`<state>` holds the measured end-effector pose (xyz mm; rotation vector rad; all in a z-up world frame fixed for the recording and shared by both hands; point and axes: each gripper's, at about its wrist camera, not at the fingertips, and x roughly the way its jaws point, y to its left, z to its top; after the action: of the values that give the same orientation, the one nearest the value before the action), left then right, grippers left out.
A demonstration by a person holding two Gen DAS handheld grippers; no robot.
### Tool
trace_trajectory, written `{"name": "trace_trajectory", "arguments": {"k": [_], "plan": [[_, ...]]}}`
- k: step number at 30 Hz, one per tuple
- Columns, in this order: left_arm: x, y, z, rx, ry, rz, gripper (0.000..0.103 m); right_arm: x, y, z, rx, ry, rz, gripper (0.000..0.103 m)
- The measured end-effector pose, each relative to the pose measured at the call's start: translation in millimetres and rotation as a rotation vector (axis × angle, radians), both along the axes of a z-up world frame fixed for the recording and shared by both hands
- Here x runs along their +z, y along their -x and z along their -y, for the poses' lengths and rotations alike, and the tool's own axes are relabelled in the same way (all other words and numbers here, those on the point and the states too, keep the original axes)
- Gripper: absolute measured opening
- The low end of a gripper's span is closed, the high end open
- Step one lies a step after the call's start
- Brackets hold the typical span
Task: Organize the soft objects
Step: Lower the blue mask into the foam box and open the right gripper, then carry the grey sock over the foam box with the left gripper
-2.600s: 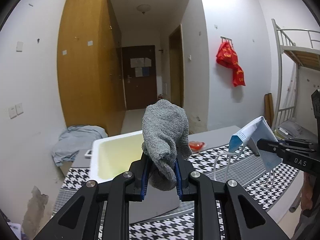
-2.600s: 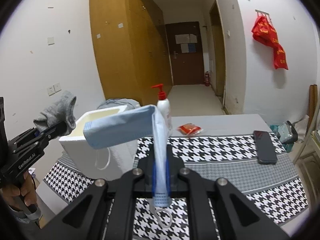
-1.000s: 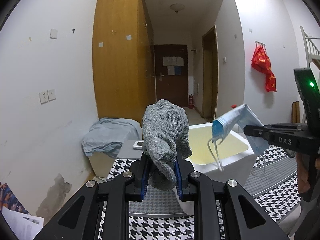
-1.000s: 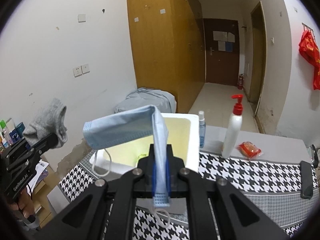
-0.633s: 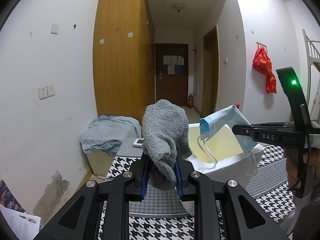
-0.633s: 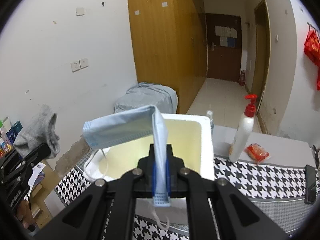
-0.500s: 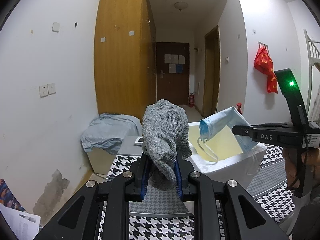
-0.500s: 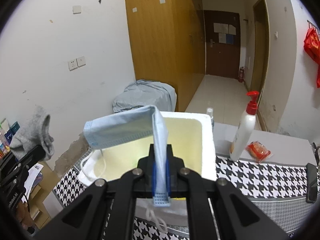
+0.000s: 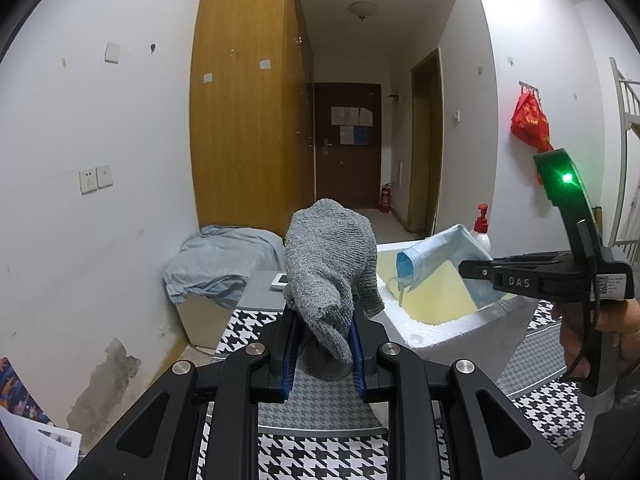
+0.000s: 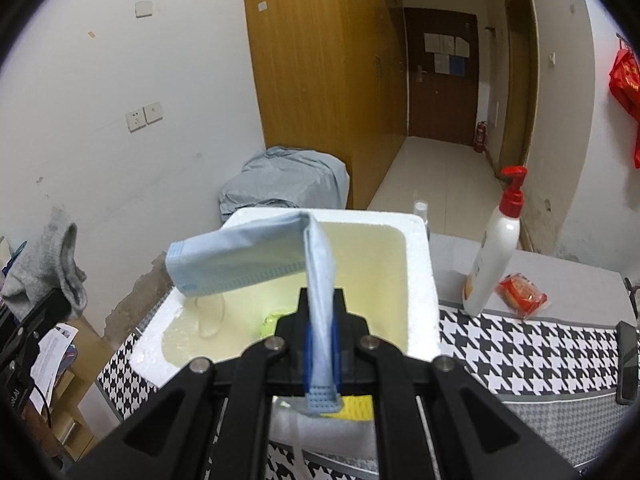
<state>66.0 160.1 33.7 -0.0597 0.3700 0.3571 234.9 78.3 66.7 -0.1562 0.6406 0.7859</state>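
Mask [image 10: 256, 256] pinched between right fingers [image 10: 310, 340] above foam box [image 10: 420, 280].

The face mask [image 10: 256, 256] hides part of the foam box's [image 10: 420, 280] floor.

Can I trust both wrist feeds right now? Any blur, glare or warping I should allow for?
Left wrist view: sharp, gray sock crisp, only the green indicator light blooms. Right wrist view: slightly soft, face mask and foam box still readable. Both views: strong fisheye bending walls and doors, dark vignetted corners, even indoor light.
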Motion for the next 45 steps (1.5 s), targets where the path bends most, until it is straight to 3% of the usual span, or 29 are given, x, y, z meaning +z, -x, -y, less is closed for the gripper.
{"name": "trace_trajectory", "arguments": {"k": [9, 12, 14, 15, 21, 25, 40, 43, 45], "plan": [[-0.2, 2.4, -0.4, 0.014, -0.002, 0.004, 0.023, -5.1, -4.0, -8.9, 0.005, 0.038, -0.014, 0.013], [0.0, 2.5, 0.3, 0.017, -0.002, 0.007, 0.023, -3.1, -1.4, -8.6, 0.001, 0.035, 0.000, 0.040], [-0.2, 3.0, -0.2, 0.019, 0.000, 0.009, 0.023, -0.8, 1.0, -5.8, -0.003, 0.013, 0.015, 0.069], [-0.3, 3.1, -0.5, 0.020, 0.002, 0.008, 0.023, -0.1, 2.4, -4.4, -0.006, 0.007, 0.023, 0.071], [0.9, 2.8, -1.8, 0.025, 0.010, 0.009, 0.023, 3.7, 9.7, -4.4, 0.029, 0.000, 0.042, 0.076], [1.6, 1.1, -0.7, 0.033, 0.011, 0.008, 0.023, 5.1, 17.7, -6.1, 0.026, 0.028, 0.102, 0.076], [4.2, -14.5, 12.6, -0.007, 0.004, 0.005, 0.023, 13.1, 15.0, 26.7, 0.013, -0.040, 0.085, 0.077], [6.0, -18.9, 14.6, -0.017, 0.004, 0.007, 0.023, 12.9, 12.7, 34.3, -0.016, -0.065, 0.074, 0.092], [6.9, -23.5, 17.0, -0.028, 0.003, 0.004, 0.023, 14.1, 10.0, 43.0, -0.046, -0.088, 0.068, 0.093]]}}
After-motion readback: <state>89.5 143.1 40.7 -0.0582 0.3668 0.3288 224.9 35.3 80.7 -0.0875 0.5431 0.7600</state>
